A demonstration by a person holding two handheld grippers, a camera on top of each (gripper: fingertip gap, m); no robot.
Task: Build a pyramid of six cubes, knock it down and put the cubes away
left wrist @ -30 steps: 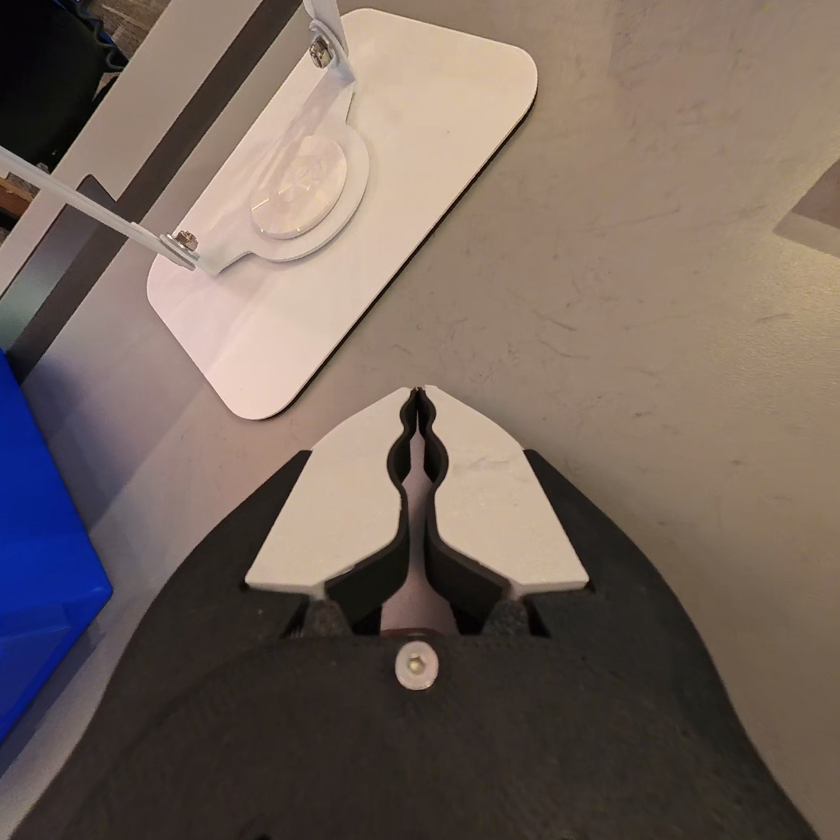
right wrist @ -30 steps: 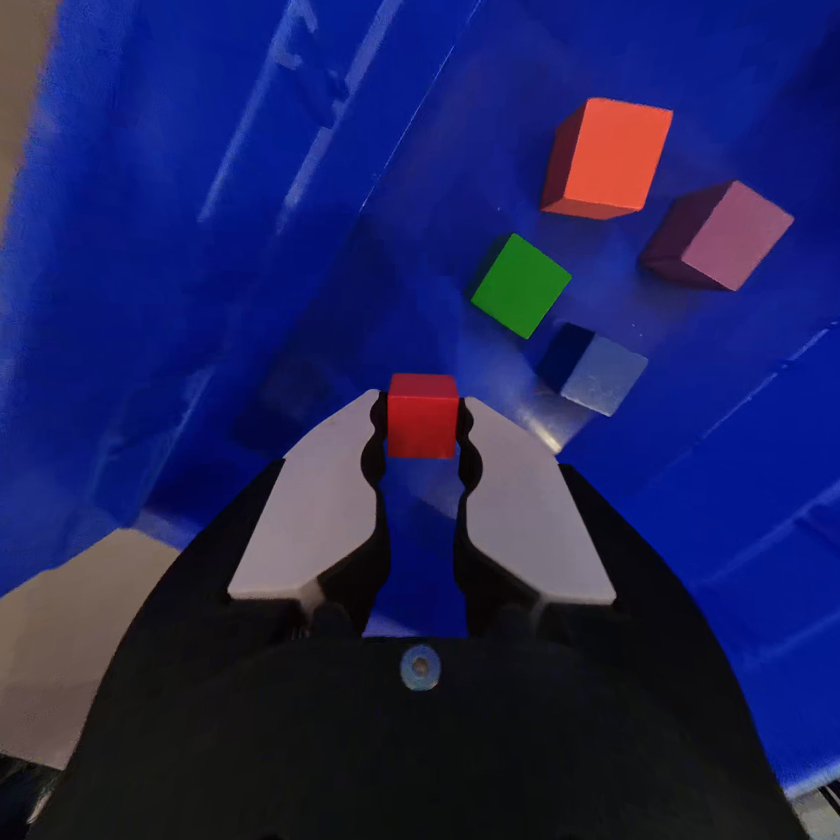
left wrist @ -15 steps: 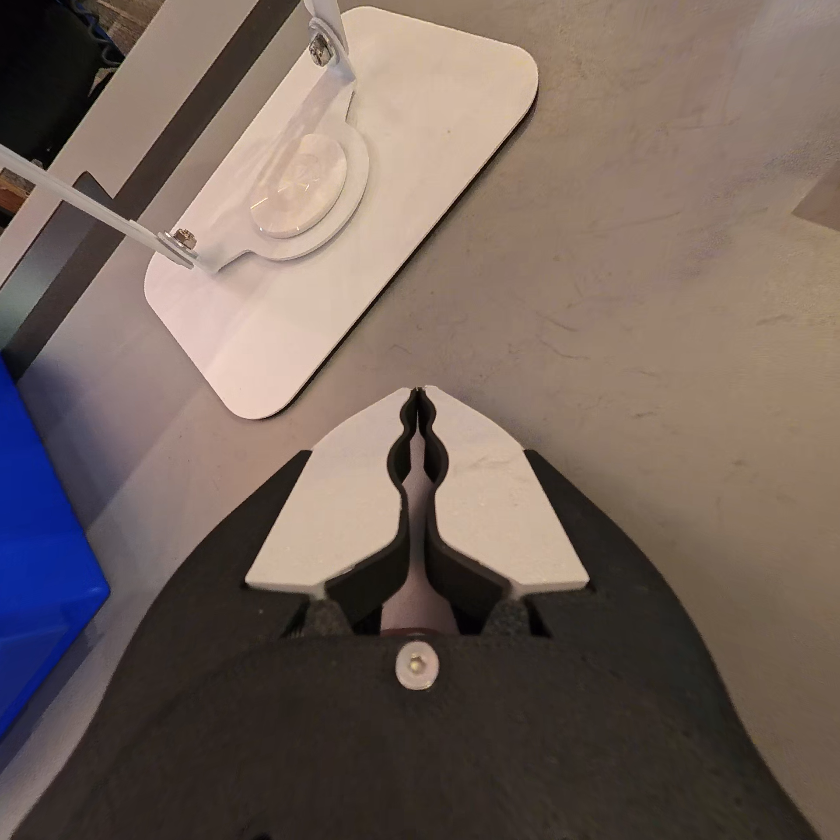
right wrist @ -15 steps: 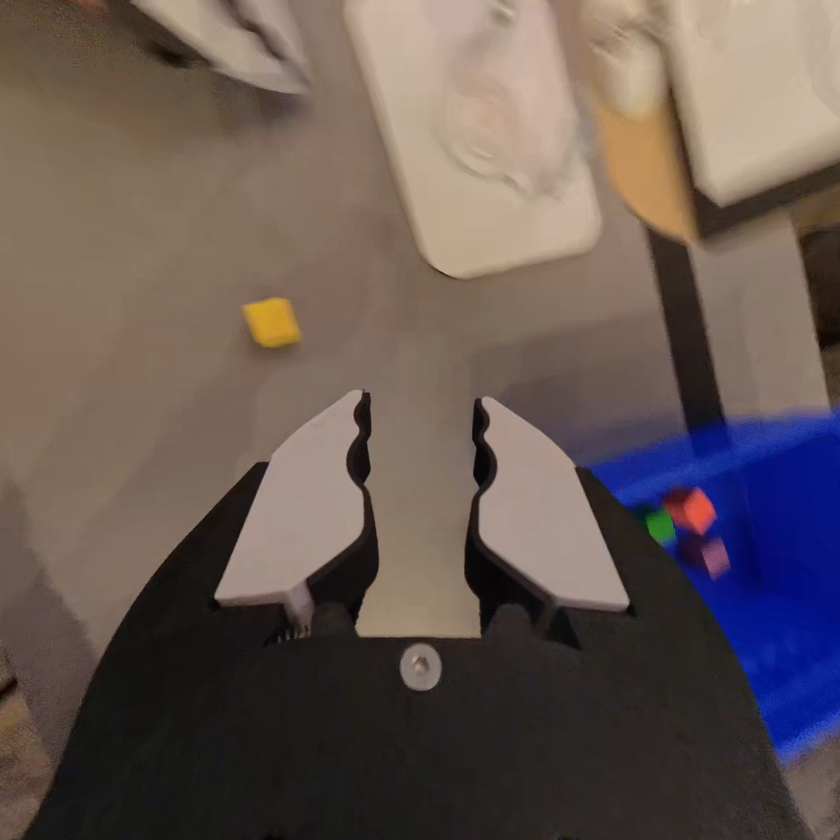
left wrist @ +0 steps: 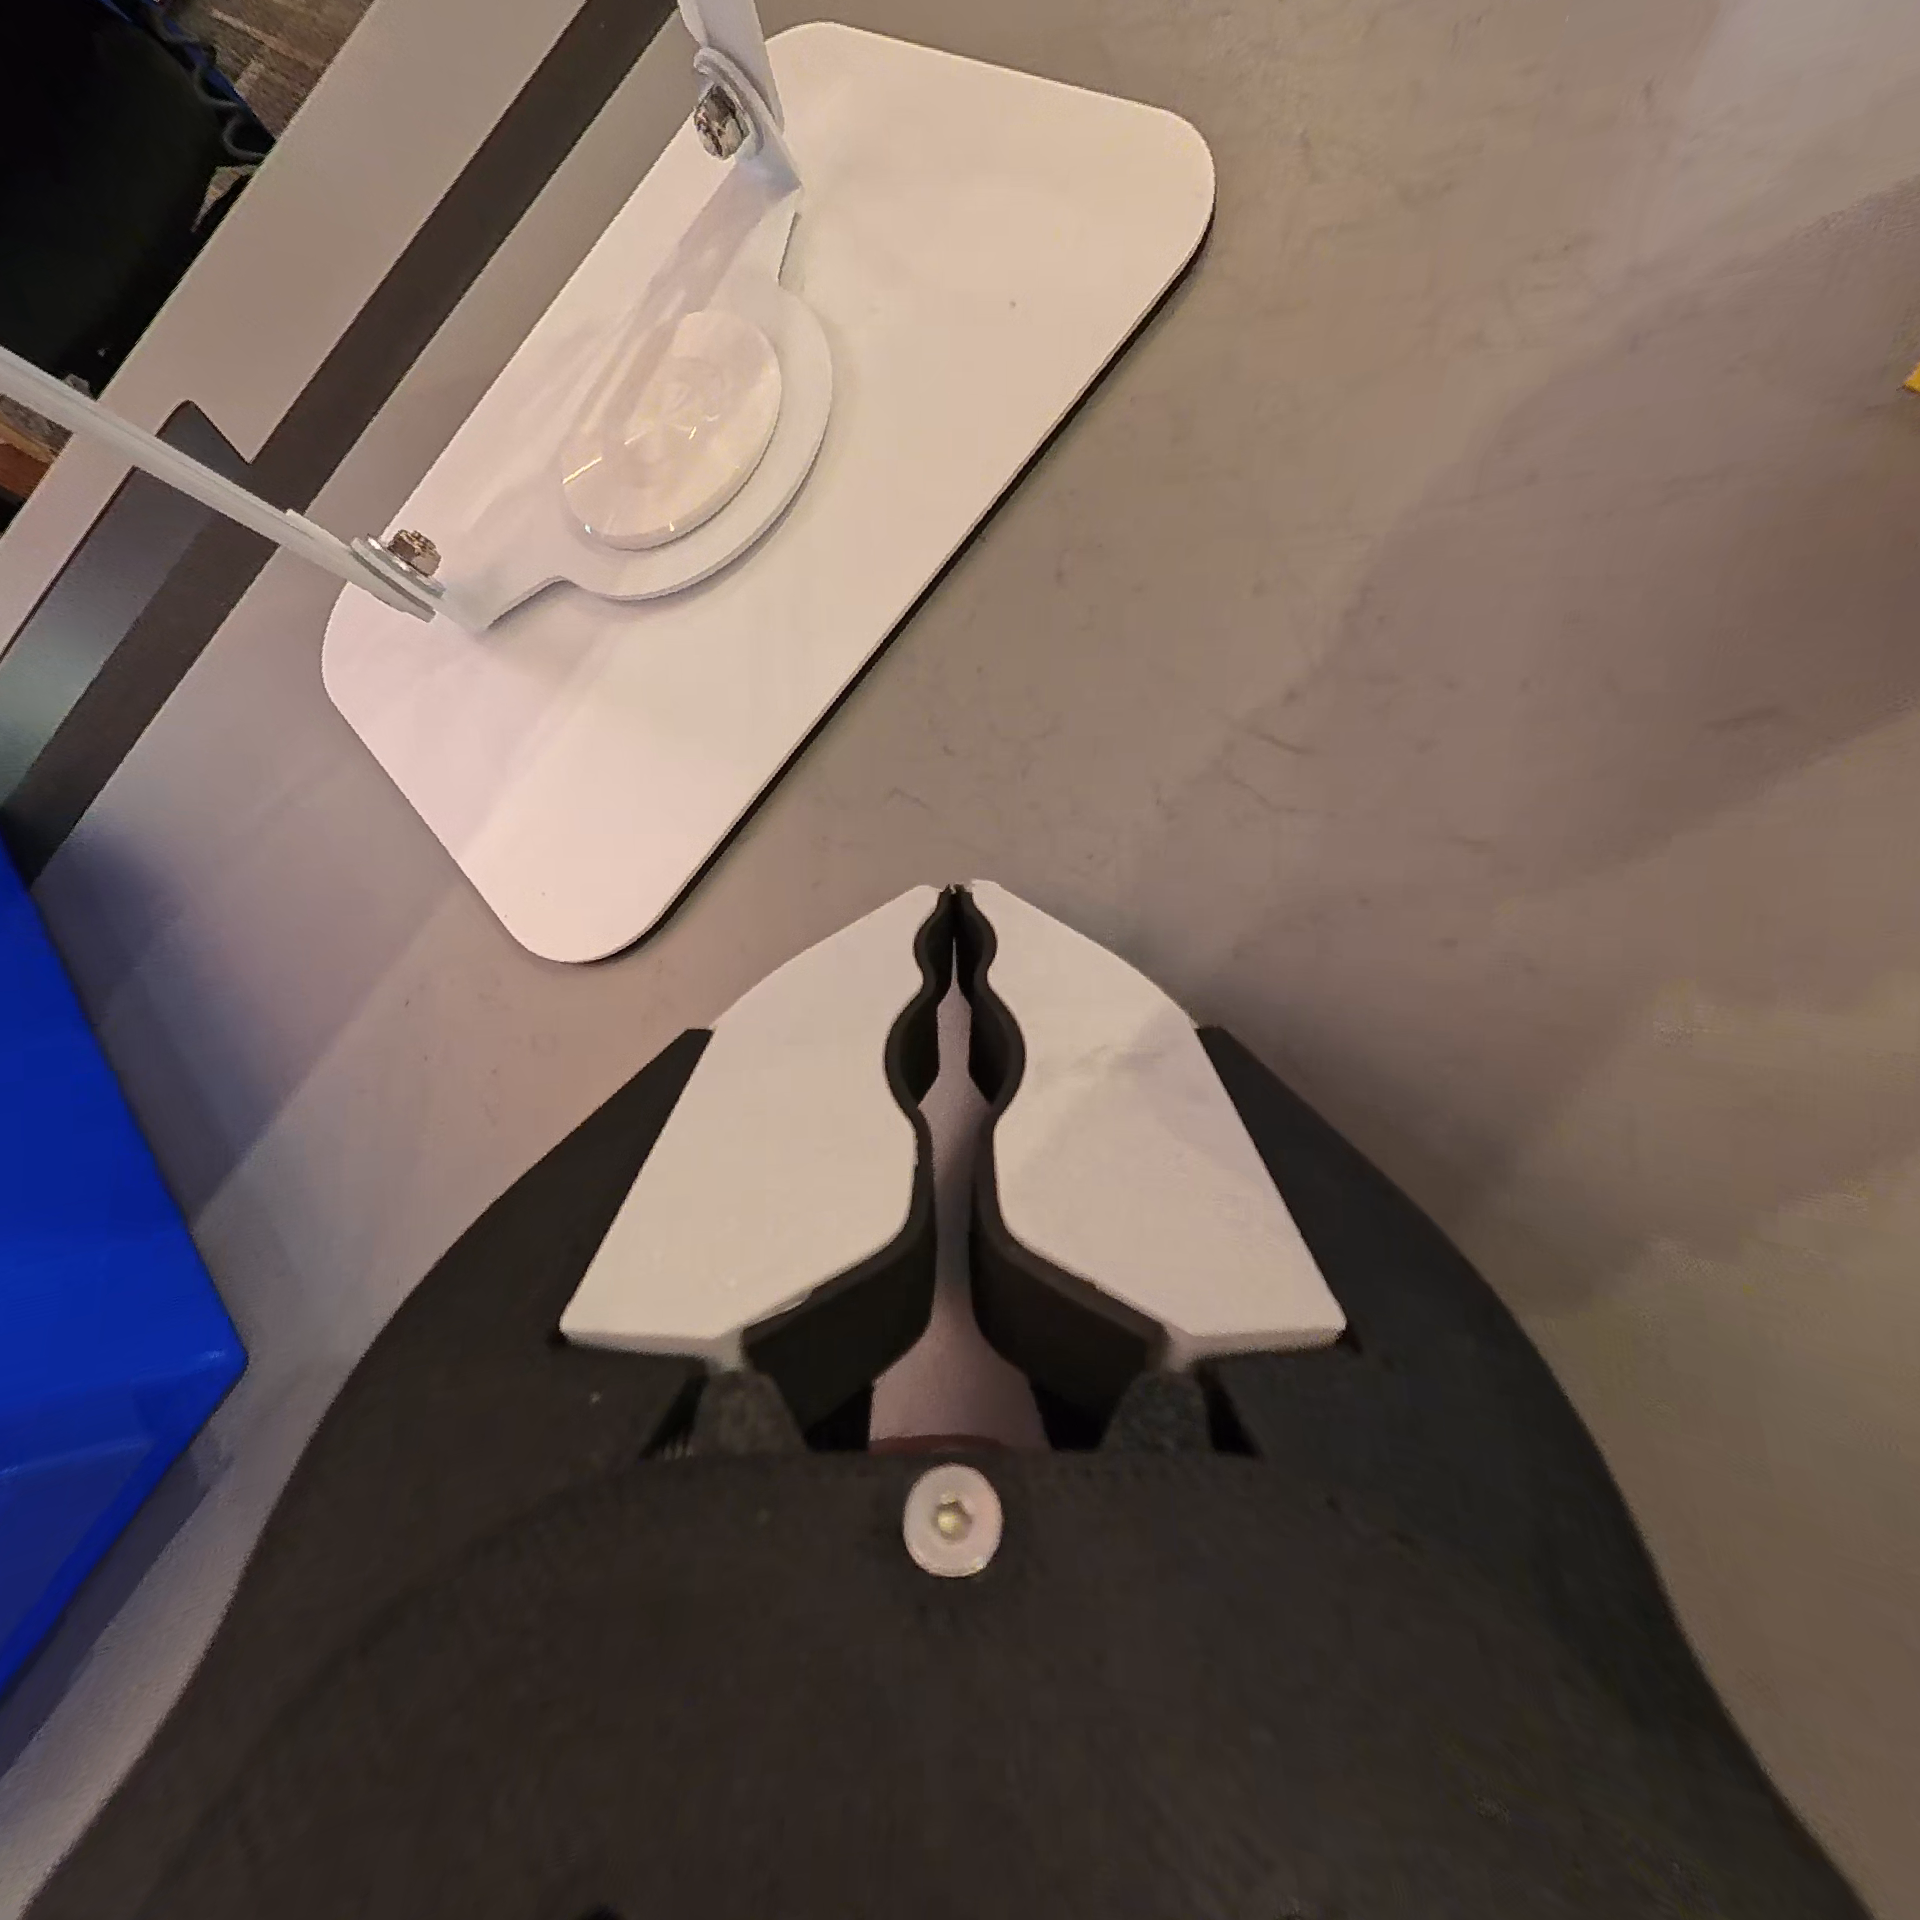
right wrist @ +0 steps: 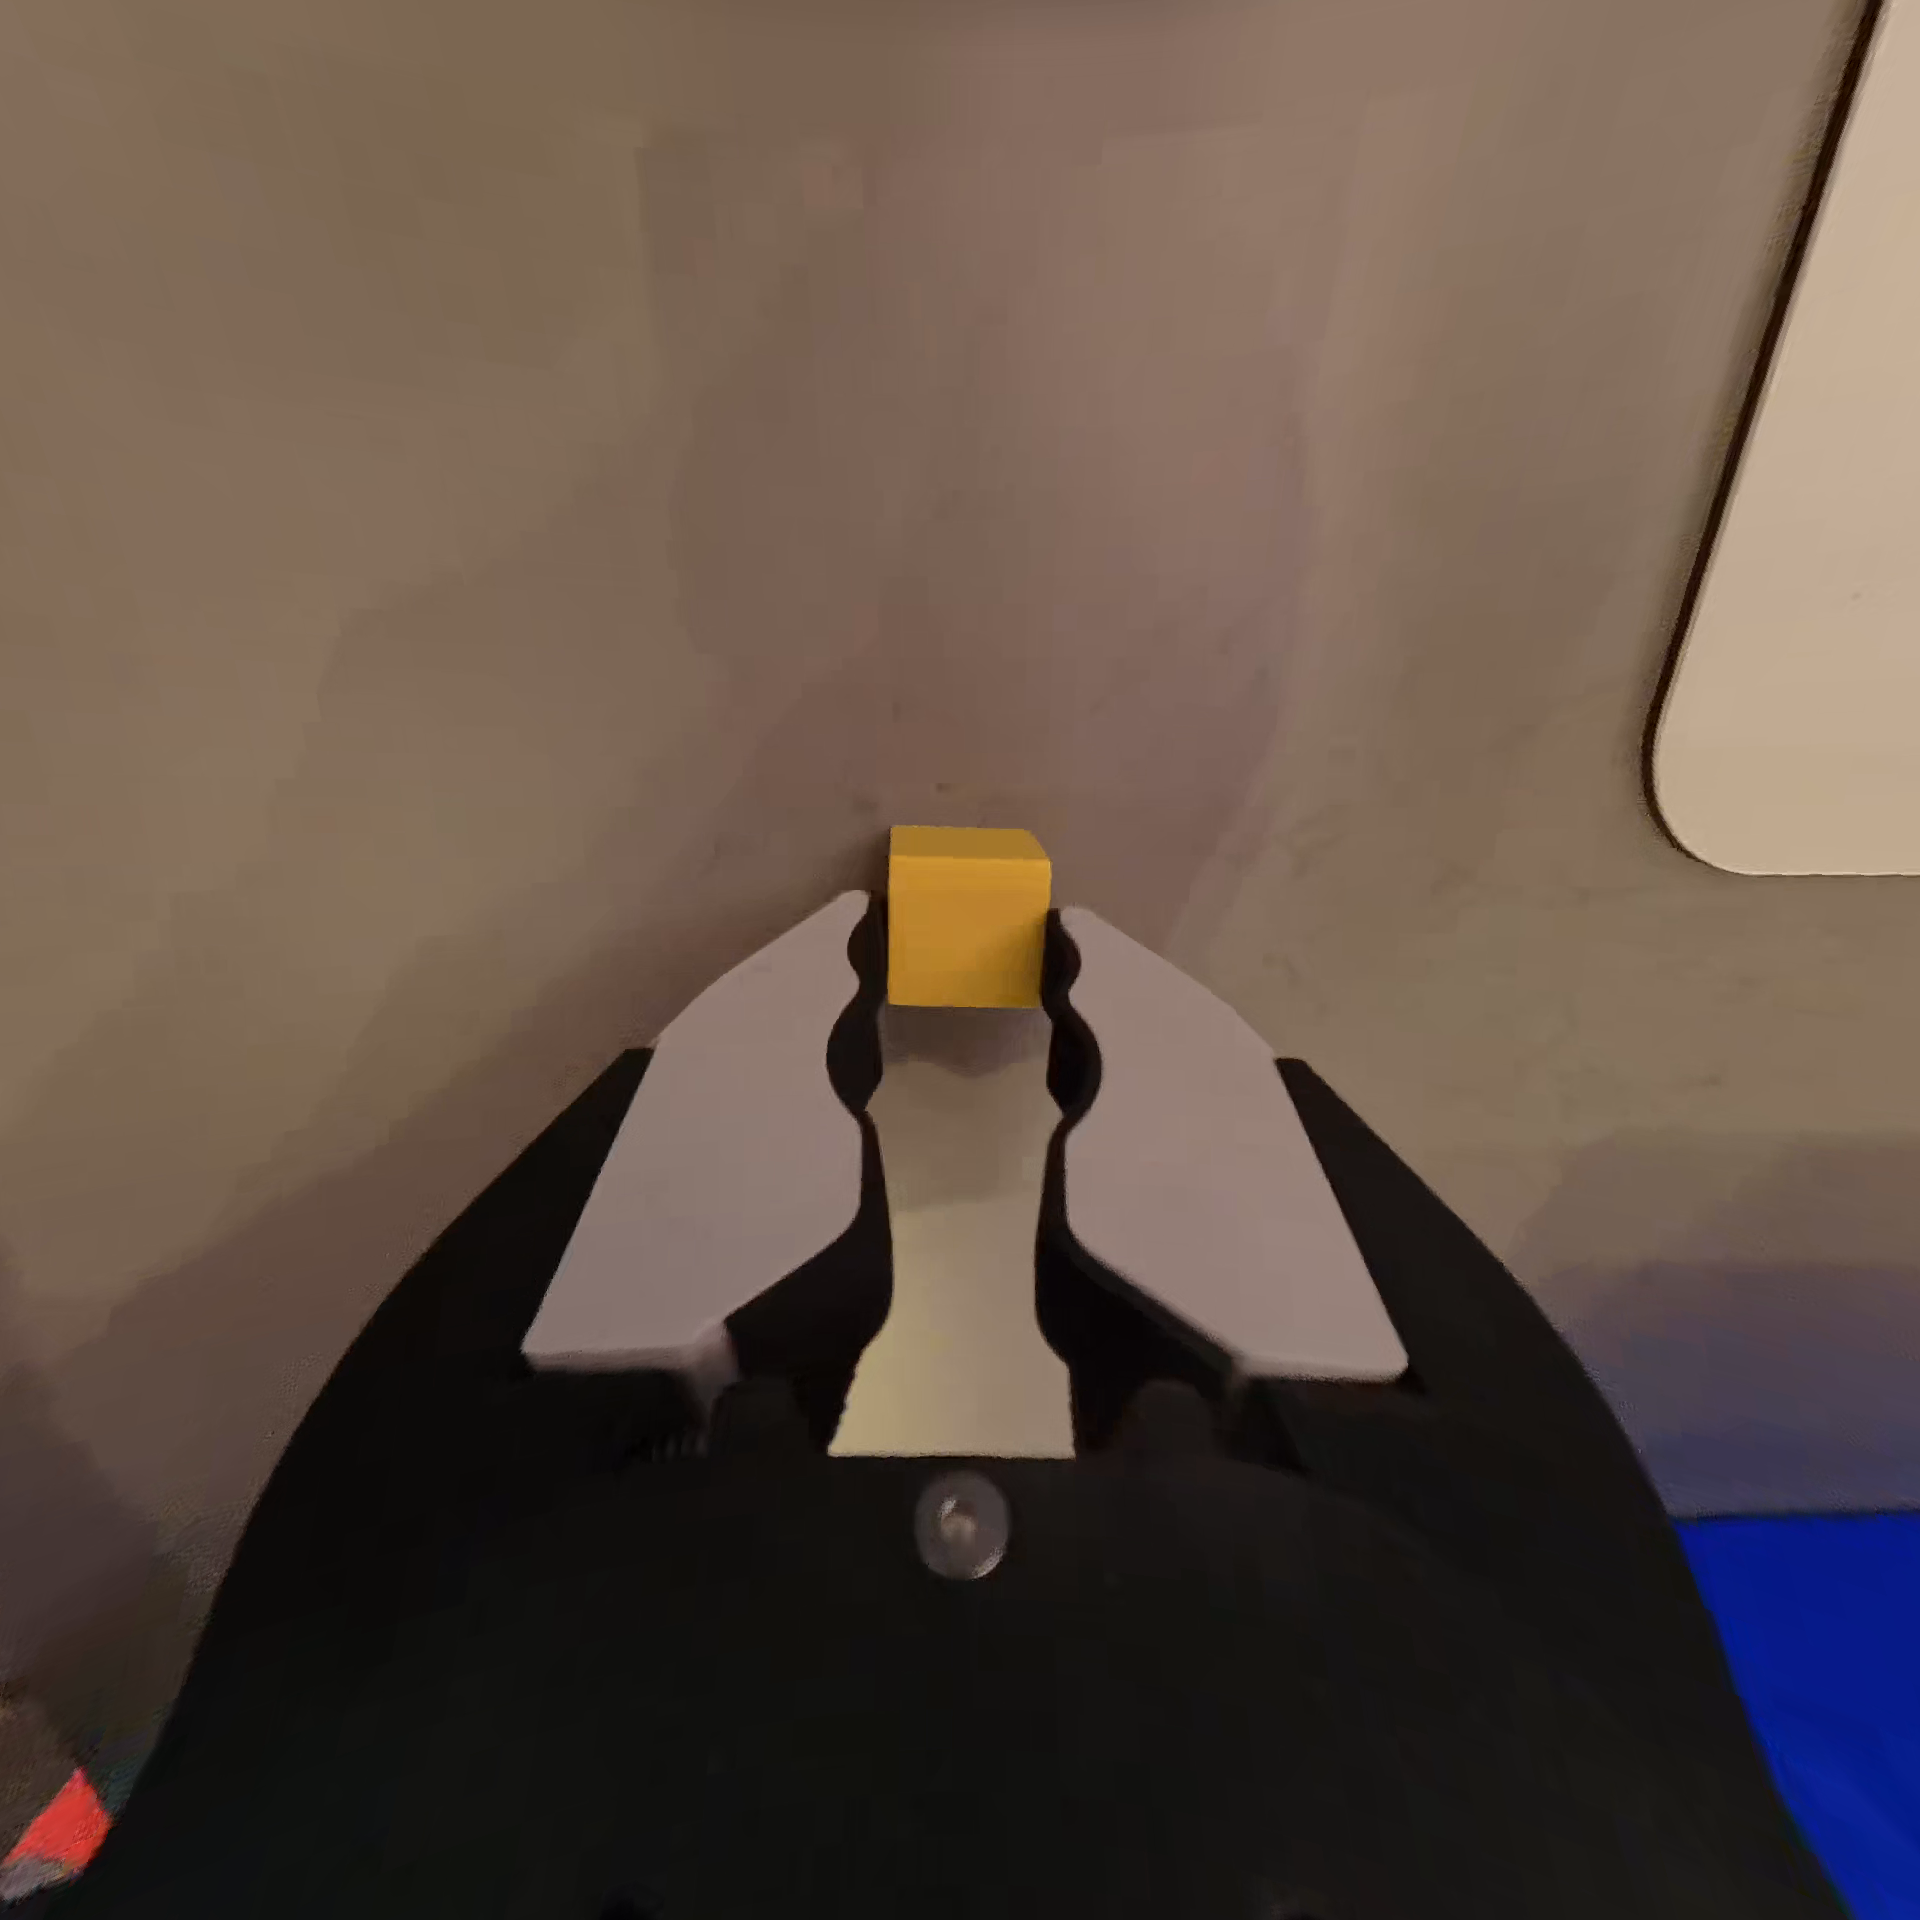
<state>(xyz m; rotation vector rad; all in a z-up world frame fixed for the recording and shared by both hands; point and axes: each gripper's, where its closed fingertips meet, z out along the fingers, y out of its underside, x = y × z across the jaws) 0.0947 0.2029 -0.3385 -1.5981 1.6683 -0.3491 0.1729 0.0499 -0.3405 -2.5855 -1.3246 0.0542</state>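
Grey table (right wrist: 416, 520), right tool (right wrist: 966, 935) now clamping yellow cube (right wrist: 966, 925), red one gone

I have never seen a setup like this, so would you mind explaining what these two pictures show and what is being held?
These are two hand-held grippers, each carrying a camera that looks along its own two fingers. The left gripper is closed on nothing above a grey table, near a white stand base and a blue bin. The right gripper has its pads on either side of a yellow cube, apparently gripping it.
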